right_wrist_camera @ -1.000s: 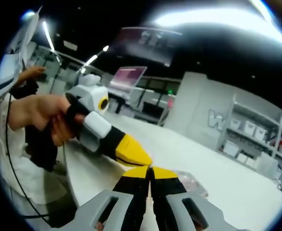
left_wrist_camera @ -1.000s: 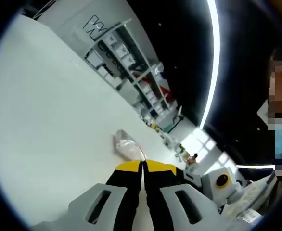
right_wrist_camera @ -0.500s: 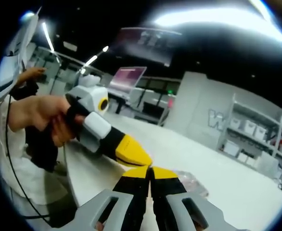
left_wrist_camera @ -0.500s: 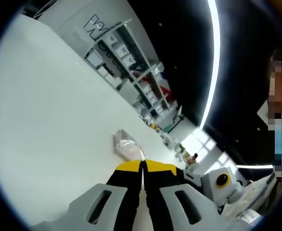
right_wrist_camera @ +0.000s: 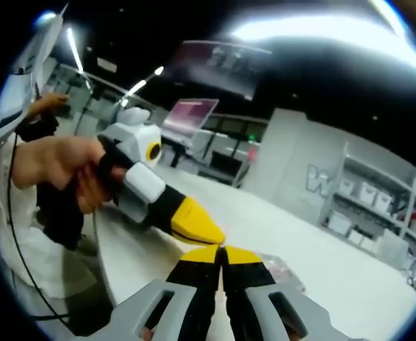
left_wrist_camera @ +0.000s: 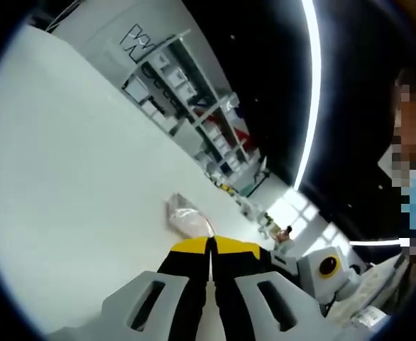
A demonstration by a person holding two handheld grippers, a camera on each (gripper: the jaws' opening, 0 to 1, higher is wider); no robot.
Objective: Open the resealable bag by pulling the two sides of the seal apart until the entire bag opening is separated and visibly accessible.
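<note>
The resealable bag (left_wrist_camera: 186, 215) is clear and crumpled, with something pale inside, and rests on the white table (left_wrist_camera: 66, 185). Its near edge runs straight into the yellow tips of my left gripper (left_wrist_camera: 211, 245), whose jaws are pressed together. In the right gripper view the bag (right_wrist_camera: 282, 266) shows pinkish just behind my right gripper (right_wrist_camera: 222, 253), also shut, with the bag's edge at its tips. The left gripper (right_wrist_camera: 197, 231) comes in from the left there, held by a hand (right_wrist_camera: 55, 167); its yellow tip touches the right gripper's tips. The bag's seal is hidden behind the jaws.
Shelving with white bins (left_wrist_camera: 183, 96) stands beyond the table's far edge, also seen as shelving (right_wrist_camera: 378, 206) at the right. A pink screen (right_wrist_camera: 190, 114) sits in the background. The person's body (right_wrist_camera: 23, 234) is close on the left, by the table's near edge (right_wrist_camera: 105, 263).
</note>
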